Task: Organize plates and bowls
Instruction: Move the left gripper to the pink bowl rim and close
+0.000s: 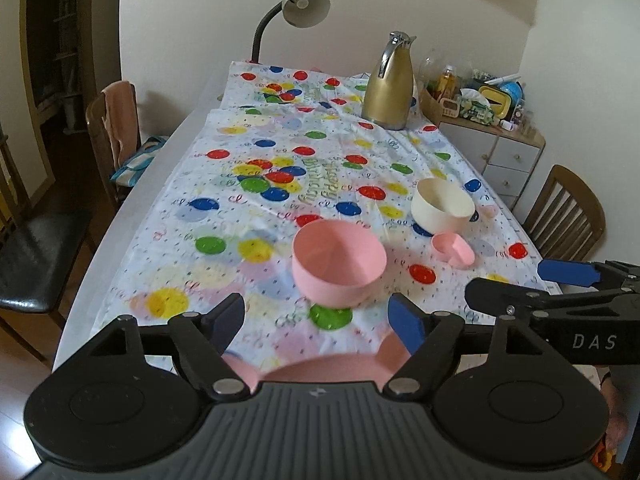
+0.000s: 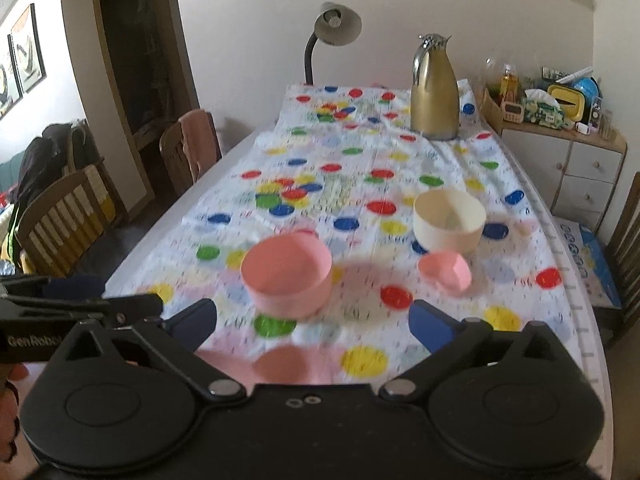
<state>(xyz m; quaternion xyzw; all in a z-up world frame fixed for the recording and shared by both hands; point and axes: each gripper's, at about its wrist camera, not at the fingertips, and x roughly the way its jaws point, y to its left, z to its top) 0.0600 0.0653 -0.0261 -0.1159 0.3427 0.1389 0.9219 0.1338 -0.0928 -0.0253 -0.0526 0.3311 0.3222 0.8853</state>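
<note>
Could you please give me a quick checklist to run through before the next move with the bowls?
1. Left claw open and empty: ok.
2. Right claw open and empty: ok.
3. Pink bowl upright, free to grasp: ok.
4. Cream bowl upright, apart from pink bowl: ok.
5. Small pink cup clear of the cream bowl: cannot tell; they look very close.
6. Pink item beneath the claws identified: cannot tell, mostly hidden.

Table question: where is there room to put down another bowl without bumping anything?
Lots of bare cloth lies left of the pink bowl, and between the bowls and the gold jug. It is crowded on the right, where the cream bowl and small pink cup sit close together.
</note>
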